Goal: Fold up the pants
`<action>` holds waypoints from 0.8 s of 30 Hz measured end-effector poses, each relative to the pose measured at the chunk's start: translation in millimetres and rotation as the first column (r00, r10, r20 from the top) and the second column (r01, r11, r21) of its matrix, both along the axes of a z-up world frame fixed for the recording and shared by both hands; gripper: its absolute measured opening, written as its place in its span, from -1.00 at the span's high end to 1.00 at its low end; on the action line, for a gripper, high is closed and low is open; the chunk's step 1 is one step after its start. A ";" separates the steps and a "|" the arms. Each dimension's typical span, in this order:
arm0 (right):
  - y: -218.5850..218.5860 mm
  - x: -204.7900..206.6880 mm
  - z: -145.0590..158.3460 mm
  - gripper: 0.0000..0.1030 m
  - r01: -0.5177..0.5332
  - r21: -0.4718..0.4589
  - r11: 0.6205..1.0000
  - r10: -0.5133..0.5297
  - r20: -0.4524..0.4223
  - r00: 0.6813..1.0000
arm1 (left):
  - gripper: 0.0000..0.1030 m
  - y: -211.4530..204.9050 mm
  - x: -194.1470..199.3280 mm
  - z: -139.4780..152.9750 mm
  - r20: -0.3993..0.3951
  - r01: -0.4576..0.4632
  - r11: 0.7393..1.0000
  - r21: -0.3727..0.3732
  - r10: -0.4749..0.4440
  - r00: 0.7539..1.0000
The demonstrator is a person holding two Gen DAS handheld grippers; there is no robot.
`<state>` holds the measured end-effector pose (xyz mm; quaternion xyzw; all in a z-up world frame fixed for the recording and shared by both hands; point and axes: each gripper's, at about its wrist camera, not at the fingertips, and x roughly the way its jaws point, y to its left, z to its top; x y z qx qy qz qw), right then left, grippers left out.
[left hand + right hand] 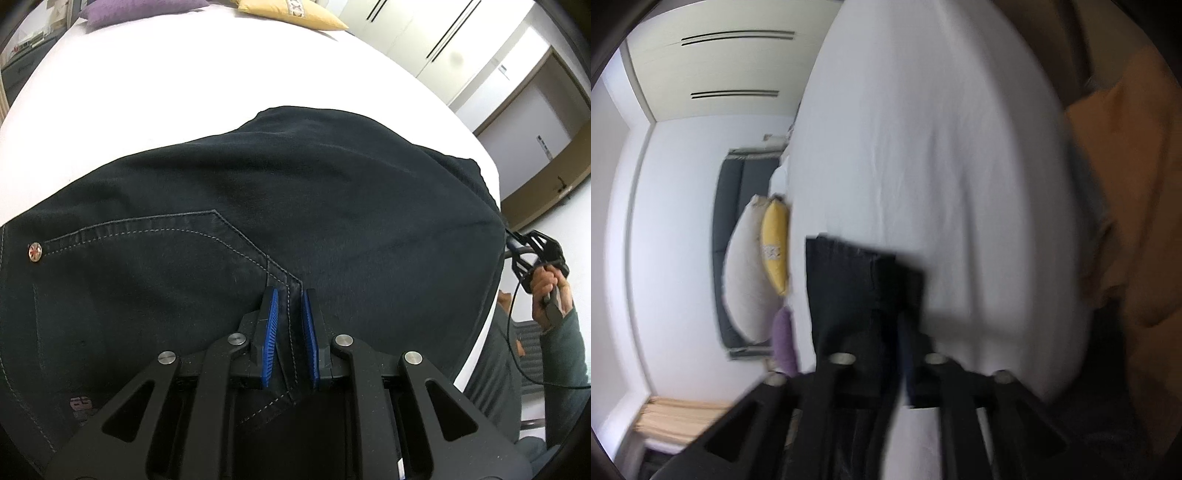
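Left gripper (pixel 290 317): jaws narrow, blue pads (pixel 269 332) clamped on a stitched seam fold of the dark pants (pixel 295 192). Right gripper (pixel 886 354): blurred; pants hem lies between the fingers, can't tell if the pads press it. One pair of pants, spread on the white bed (pixel 184 92), reaching its right edge. Cushions at the head edge: one yellow (pixel 295 14), one purple (pixel 140 9), one white (pixel 746 273). Person's hand (pixel 550 291) grips the right gripper's handle off the bed's right edge.
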<state>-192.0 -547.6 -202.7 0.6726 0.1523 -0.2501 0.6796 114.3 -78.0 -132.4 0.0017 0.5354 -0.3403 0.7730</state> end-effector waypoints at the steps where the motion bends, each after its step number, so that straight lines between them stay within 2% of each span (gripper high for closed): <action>1: -1.2 -12.7 9.8 0.11 0.041 -0.033 0.999 -0.042 -0.038 0.998 | 0.73 0.2 0.3 -0.5 0.002 0.000 1.000 -0.003 0.000 1.000; 3: -1.9 -26.2 23.8 0.09 0.058 -0.070 0.996 -0.061 -0.030 0.998 | 0.73 -0.3 -0.1 -0.7 0.005 -0.003 1.000 -0.008 0.003 1.000; 4: -0.9 -27.6 32.0 0.09 0.032 -0.084 0.996 -0.034 -0.017 0.999 | 0.73 -0.6 0.1 -1.1 0.005 -0.006 1.000 -0.012 0.006 1.000; 7: 17.9 -7.3 54.0 0.11 -0.137 -0.109 0.984 0.141 0.025 0.990 | 0.73 0.5 0.5 -1.8 0.006 -0.010 1.000 -0.019 0.010 1.000; 9: 44.3 19.7 59.2 0.15 -0.278 -0.092 0.956 0.284 0.063 0.957 | 0.73 0.0 0.8 -1.9 0.005 -0.012 1.000 -0.021 0.012 1.000; 12: 88.4 59.7 50.7 0.16 -0.430 -0.035 0.902 0.431 0.093 0.897 | 0.73 3.4 -0.9 -0.9 0.004 -0.016 1.000 -0.020 0.016 1.000; 17: 127.9 88.5 19.3 0.16 -0.509 0.070 0.858 0.504 0.081 0.860 | 0.73 8.9 -3.3 -1.4 -0.001 -0.016 1.000 -0.026 0.016 1.000; 24: 136.4 85.7 0.4 0.16 -0.496 0.134 0.858 0.491 0.068 0.868 | 0.73 8.0 -1.2 -1.4 -0.004 -0.019 0.999 -0.028 0.019 1.000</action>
